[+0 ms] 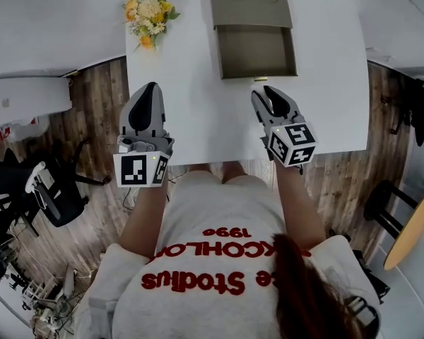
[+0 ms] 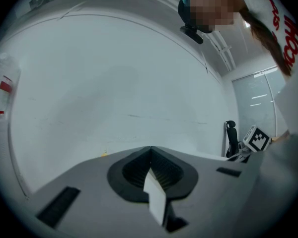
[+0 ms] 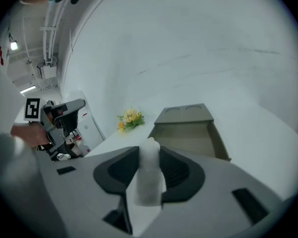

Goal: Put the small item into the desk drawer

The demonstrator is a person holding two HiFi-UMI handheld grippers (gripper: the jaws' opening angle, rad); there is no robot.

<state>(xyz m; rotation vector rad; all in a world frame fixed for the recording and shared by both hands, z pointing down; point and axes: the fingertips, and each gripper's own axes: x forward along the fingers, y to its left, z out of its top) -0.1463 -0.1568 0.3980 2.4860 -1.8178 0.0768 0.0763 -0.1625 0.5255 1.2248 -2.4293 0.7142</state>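
Okay, closest in, both grippers hang over the near edge of the white table (image 1: pixel 191 111). The left gripper (image 1: pixel 150 87) has its jaws pressed together with nothing between them. The right gripper (image 1: pixel 266 92) is clamped on the small white item (image 3: pixel 149 177), which stands upright between its pads. Just beyond its tips, the olive desk drawer (image 1: pixel 257 73) is pulled open and juts out of its box (image 1: pixel 249 2). Further off, at the table's far left corner, lies a bunch of yellow flowers (image 1: pixel 148 16).
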